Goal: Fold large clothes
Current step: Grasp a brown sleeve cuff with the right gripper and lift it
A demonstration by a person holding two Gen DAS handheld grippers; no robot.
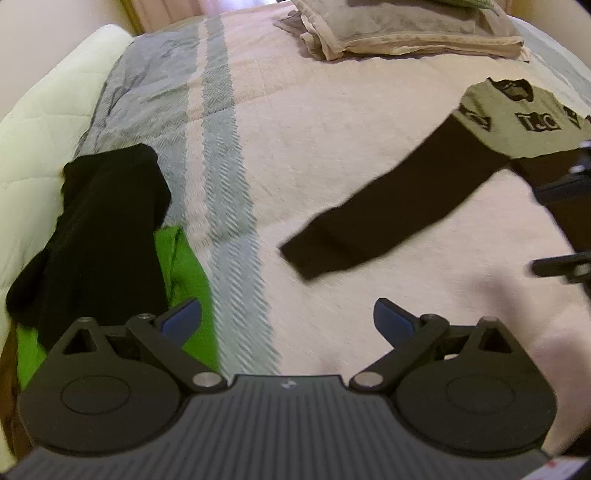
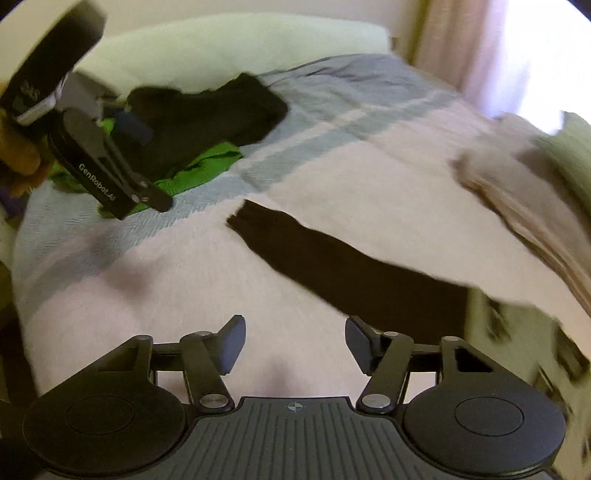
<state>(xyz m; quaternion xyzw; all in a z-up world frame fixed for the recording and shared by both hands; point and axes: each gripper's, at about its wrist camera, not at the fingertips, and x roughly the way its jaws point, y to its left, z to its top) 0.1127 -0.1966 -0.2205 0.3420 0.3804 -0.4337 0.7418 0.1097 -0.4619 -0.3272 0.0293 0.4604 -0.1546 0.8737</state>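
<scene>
A long-sleeved top lies on the bed: a grey-green body with black print (image 1: 517, 118) at the right and one black sleeve (image 1: 388, 206) stretched out toward the lower left. The right wrist view has the same sleeve (image 2: 347, 269) running diagonally, its cuff at the centre, and the blurred printed body (image 2: 524, 339) at the right edge. My left gripper (image 1: 287, 319) hovers open above the bedspread, short of the cuff, holding nothing. My right gripper (image 2: 295, 343) is open too, just before the sleeve's near edge. The left gripper (image 2: 110, 155) also appears at the upper left there.
The pink bedspread (image 1: 314, 129) has grey-blue stripes on its left. A black garment (image 1: 107, 229) lies over a bright green one (image 1: 184, 273) at the left edge. Folded beige cloth (image 1: 399, 29) is stacked at the far side. A pale quilted pillow (image 1: 33, 147) borders the bed.
</scene>
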